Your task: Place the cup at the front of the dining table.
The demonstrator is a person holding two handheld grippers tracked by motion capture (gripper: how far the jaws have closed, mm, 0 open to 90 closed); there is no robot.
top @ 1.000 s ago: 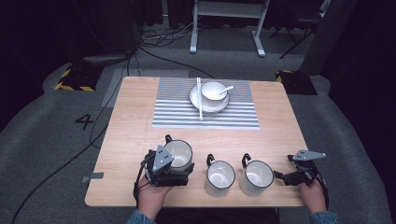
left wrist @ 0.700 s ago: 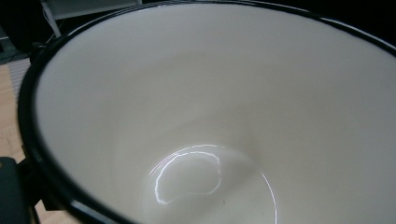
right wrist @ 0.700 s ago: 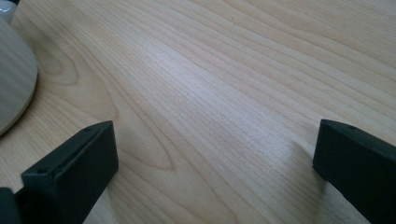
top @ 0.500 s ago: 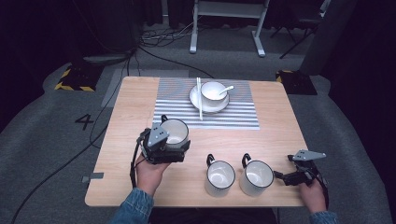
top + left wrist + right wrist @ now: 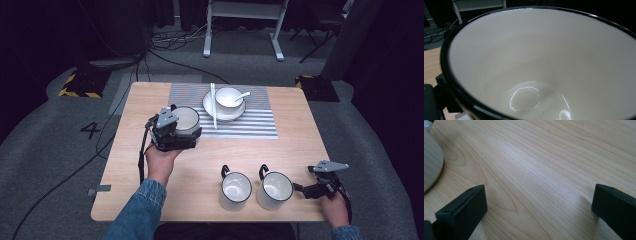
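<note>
L gripper [image 5: 186,131] w/ the white black-rimmed mug [image 5: 184,119] clamped in it is now much farther up the table [image 5: 295,150] than 1 s ago: then it sits at the near edge, just left of the two other mugs; 0.5 s ago it's abt midway. Now the mug is at the near-left corner of the striped mat [image 5: 250,127], close to the plate [image 5: 212,106], well apart from the other mugs. The person's L forearm [image 5: 137,210] reaches further in from the bottom.
</note>
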